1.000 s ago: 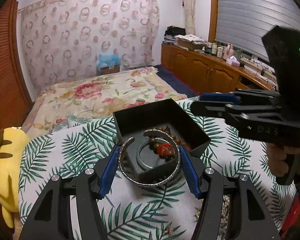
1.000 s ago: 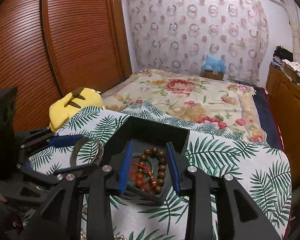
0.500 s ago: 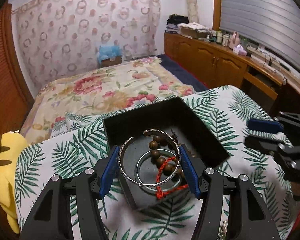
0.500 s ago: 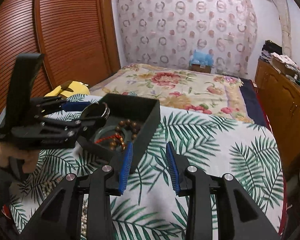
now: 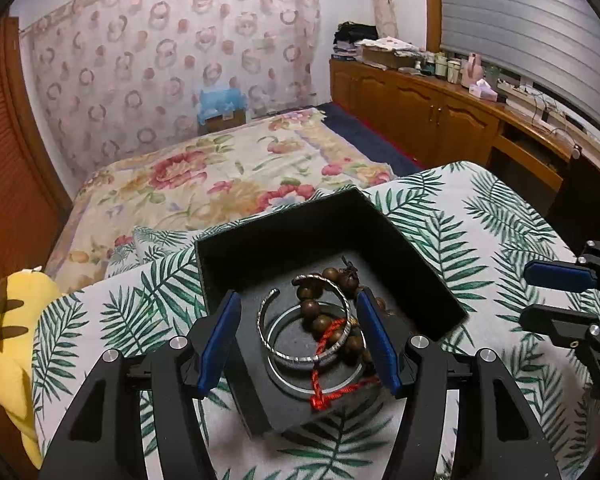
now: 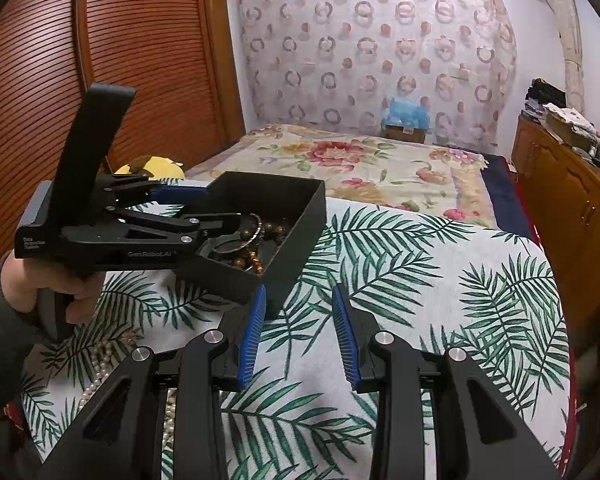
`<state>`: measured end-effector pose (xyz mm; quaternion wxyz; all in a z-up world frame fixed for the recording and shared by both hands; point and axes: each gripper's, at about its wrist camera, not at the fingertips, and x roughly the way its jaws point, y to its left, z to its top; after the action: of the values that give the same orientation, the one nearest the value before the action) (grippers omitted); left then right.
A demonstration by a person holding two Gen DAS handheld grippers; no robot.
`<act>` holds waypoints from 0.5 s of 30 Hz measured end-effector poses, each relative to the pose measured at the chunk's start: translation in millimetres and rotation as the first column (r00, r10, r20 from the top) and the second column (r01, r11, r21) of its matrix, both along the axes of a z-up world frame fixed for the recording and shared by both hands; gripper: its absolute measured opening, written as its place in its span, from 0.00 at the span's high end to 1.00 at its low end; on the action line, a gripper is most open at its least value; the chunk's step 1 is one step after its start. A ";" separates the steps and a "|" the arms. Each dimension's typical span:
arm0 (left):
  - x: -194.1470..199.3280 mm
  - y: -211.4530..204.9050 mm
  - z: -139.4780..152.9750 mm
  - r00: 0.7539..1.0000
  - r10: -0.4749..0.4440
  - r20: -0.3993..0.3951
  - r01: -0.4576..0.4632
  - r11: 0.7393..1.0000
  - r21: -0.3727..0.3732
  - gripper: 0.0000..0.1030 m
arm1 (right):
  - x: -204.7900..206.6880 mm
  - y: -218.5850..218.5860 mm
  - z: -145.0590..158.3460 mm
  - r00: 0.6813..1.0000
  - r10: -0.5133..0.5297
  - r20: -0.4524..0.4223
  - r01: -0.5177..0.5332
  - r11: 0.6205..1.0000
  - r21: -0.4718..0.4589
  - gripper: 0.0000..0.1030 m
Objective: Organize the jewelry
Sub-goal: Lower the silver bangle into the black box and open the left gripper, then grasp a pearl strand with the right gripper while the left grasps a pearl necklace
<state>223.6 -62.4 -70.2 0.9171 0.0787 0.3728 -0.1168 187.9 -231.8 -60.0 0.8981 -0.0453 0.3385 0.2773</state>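
A black box stands on the palm-leaf cloth. Inside it lie a wooden bead bracelet with a red cord, a plain metal ring and a silver cuff bangle. The bangle leans on the beads. My left gripper hangs over the box's near side, open, its blue pads just clear of the bangle on both sides. In the right wrist view, the left gripper reaches into the box. My right gripper is open and holds nothing, beside the box's near corner.
A pearl string lies on the cloth near the person's hand. A yellow plush toy sits at the cloth's left edge. Beyond the cloth lies a flowered bedspread, and wooden cabinets line the right wall.
The bangle was clamped between my left pads and now rests lower in the box, free of them. My right gripper has drawn back from the box to the cloth beside it.
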 end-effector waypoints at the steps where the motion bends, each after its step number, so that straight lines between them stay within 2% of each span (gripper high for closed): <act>1: -2.9 1.2 1.1 1.000 -0.001 0.002 0.001 1.000 -0.005 0.44 | -1.7 1.0 0.2 1.000 0.004 -0.001 -0.004 1.000 0.002 0.64; 5: -25.9 7.1 6.9 1.000 -0.016 0.019 0.016 1.000 -0.019 0.43 | -13.5 5.5 -4.8 0.999 0.041 -0.022 -0.041 0.999 0.005 0.64; 7: -35.8 9.8 8.8 0.999 -0.021 0.025 0.021 1.000 -0.023 0.42 | -22.0 10.9 -11.1 0.997 0.073 -0.035 -0.073 0.997 -0.004 0.72; 15: -82.1 24.3 7.9 0.999 -0.032 0.033 0.033 0.998 -0.051 0.38 | -46.5 32.0 -30.6 0.981 0.171 -0.093 -0.176 0.983 -0.046 0.79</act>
<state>141.5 -38.1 -62.4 0.9227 0.0628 0.3537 -0.1401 141.4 -199.8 -90.6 0.8530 -0.0865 0.3800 0.3470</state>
